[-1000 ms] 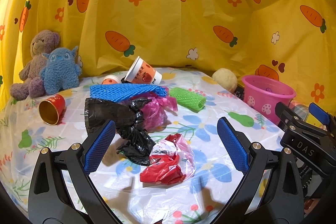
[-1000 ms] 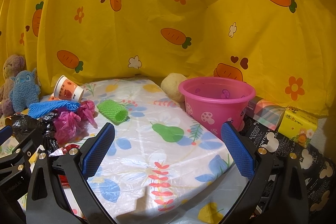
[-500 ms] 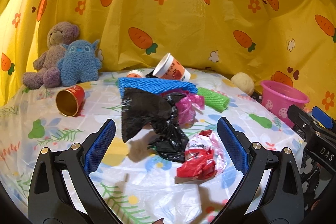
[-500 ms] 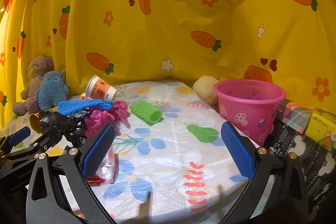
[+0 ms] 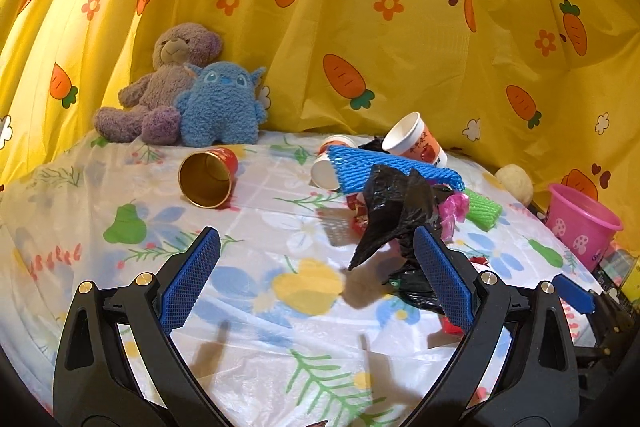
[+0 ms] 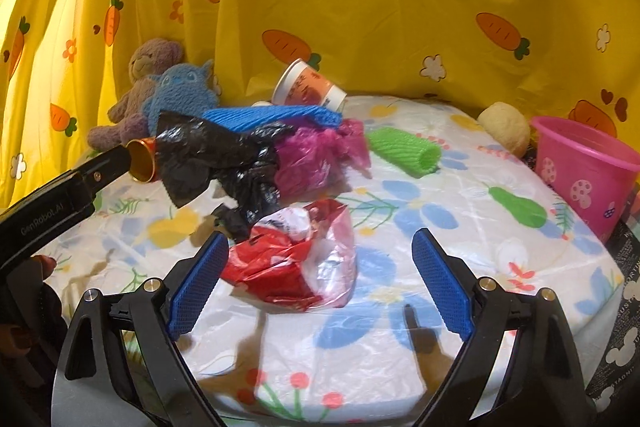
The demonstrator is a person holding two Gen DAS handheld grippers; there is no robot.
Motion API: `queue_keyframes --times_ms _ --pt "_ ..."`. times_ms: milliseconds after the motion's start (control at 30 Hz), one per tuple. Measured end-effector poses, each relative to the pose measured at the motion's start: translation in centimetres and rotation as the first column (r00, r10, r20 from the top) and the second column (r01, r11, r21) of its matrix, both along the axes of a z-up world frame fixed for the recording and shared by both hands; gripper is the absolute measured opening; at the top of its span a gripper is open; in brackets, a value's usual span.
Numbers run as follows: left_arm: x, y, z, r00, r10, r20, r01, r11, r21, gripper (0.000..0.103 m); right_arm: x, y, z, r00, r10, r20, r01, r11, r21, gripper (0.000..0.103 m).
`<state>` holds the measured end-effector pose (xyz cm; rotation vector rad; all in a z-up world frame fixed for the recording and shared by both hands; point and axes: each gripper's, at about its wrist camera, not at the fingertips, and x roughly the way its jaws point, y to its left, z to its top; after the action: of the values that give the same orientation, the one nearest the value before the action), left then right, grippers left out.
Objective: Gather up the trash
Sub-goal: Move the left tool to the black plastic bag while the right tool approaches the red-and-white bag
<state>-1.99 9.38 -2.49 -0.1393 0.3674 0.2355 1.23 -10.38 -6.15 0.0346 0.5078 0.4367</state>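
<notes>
Trash lies heaped on the flowered table cover point(image 6: 460, 155), and the black bag point(image 6: 224, 163) serves as landmark. Just in front of the black bag a red and clear plastic bag point(image 6: 296, 259) lies crumpled, its long axis running left to right across the right wrist view. The right gripper point(image 6: 320, 279) hovers over it, jaws wide though just closing a little, pads not yet pressing (bag partly between them). Behind the black bag a blue foam net point(image 6: 272, 117) lies lengthwise, left to right. The left gripper point(image 5: 316, 279) stands apart, empty, the black bag beside its right finger
</notes>
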Motion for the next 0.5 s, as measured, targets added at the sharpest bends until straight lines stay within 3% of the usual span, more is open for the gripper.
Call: queue_keyframes --times_ms 67,133,333,500 --pt "0.1 0.2 -0.2 1.0 -0.006 -0.003 0.006 1.0 -0.002 0.096 0.0 1.0 -0.4 1.0 0.022 -0.005 -0.022 1.0 -0.017 0.078" --pt "0.1 0.2 -0.3 1.0 -0.013 -0.006 0.012 1.0 -0.007 0.096 0.4 1.7 -1.0 0.999 0.04 -0.027 -0.041 0.999 -0.025 0.077" --pt "0.6 0.0 -0.4 0.999 -0.031 -0.009 0.031 1.0 -0.004 0.096 1.8 2.5 -2.4 0.993 0.065 -0.102 -0.067 0.998 -0.015 0.05" --pt "1.7 -0.7 -0.7 0.997 -0.069 -0.029 0.069 0.998 -0.015 0.092 1.9 2.2 -2.5 0.994 0.073 -0.085 -0.074 0.997 -0.016 0.041"
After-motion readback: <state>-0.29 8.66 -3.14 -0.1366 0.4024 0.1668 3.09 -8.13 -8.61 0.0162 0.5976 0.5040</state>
